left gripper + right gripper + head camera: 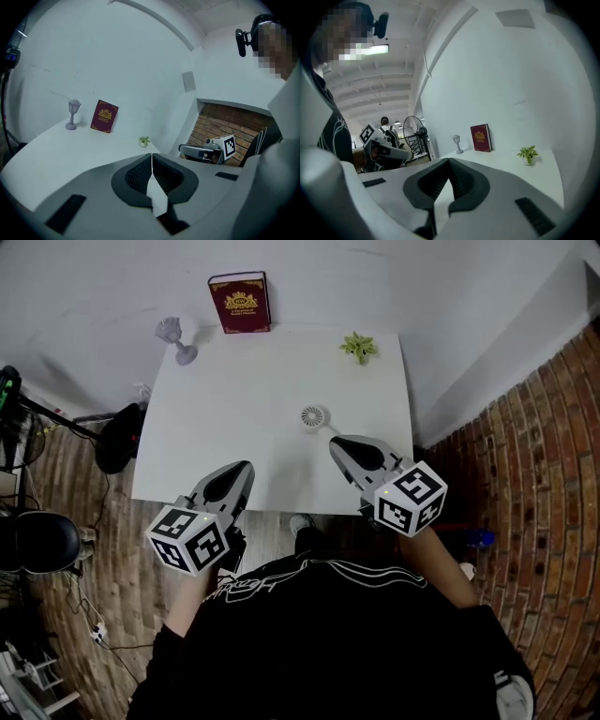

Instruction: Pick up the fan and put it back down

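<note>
- The small white fan (314, 416) lies flat near the middle of the white tabletop (234, 427), and neither gripper is touching it.
- Nothing here shows whether the lift has been made. The fan on the tabletop and two empty grippers would fit a task not yet begun as well as one already finished.
- If the lift is yet to come, all of it is left: reach, close on the fan, raise it and set it down again.
- The right gripper (334, 442) hangs over the near right part of the tabletop. Its tip points toward the fan and is close to it but clearly apart.
- In the right gripper view the two dark pads of the right gripper (448, 164) are clenched together with nothing between them.
- The left gripper (248, 466) is held at the near edge of the tabletop, well apart from the fan.
- In the left gripper view its jaws (151, 157) are likewise pressed together and empty.
- Along the far edge, clear of both grippers, stand a red book (241, 302), a grey ornament (176, 337) and a small green plant (358, 347).
</note>
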`<state>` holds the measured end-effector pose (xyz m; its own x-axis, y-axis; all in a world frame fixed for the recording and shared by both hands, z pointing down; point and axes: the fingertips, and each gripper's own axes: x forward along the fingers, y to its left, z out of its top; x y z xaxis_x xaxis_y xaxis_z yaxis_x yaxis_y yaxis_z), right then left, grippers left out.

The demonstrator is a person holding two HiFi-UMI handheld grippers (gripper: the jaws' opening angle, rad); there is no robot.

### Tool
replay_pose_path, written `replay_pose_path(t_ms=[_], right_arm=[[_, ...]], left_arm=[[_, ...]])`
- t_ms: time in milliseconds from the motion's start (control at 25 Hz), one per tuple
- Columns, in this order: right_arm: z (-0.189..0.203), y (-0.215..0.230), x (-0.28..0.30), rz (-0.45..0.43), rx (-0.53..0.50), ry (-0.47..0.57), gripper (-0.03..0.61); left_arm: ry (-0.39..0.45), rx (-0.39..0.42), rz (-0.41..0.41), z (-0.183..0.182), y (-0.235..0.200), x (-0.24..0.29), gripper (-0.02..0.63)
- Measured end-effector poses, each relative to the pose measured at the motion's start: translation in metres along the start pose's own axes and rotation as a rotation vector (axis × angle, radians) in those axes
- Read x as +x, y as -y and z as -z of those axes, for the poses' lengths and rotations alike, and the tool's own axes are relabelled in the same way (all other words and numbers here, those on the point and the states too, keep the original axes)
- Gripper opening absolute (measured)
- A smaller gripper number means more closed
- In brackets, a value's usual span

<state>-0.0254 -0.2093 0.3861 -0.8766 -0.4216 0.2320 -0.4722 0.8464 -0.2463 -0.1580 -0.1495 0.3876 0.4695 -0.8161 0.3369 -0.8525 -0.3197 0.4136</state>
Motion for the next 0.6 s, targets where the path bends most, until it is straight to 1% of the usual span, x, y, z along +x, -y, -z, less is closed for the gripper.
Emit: replay_pose_path(t_ms=[160,240,400,600], right_arm=[[-0.012,-0.019,-0.023,-0.044,0.048,0.065,0.002],[-0.016,-0.031,-0.031,-0.073,0.055,0.087,0.002],[-0.022,-0.053,-0.046,-0.099,0.013,0.112,0.002],[-0.025,-0.069,-0.062,-0.1,-0.007,0.132,0.002]], left_arm=[[0.02,0.021,0.043,-0.003,0.024,-0.01,0.034],[0.029,0.033,0.07,-0.005,0.037,-0.016,0.034],[0.038,0.075,0.116,-0.005,0.061,-0.027,0.034],[0.043,0.089,0.139,-0.002,0.08,-0.036,0.034]])
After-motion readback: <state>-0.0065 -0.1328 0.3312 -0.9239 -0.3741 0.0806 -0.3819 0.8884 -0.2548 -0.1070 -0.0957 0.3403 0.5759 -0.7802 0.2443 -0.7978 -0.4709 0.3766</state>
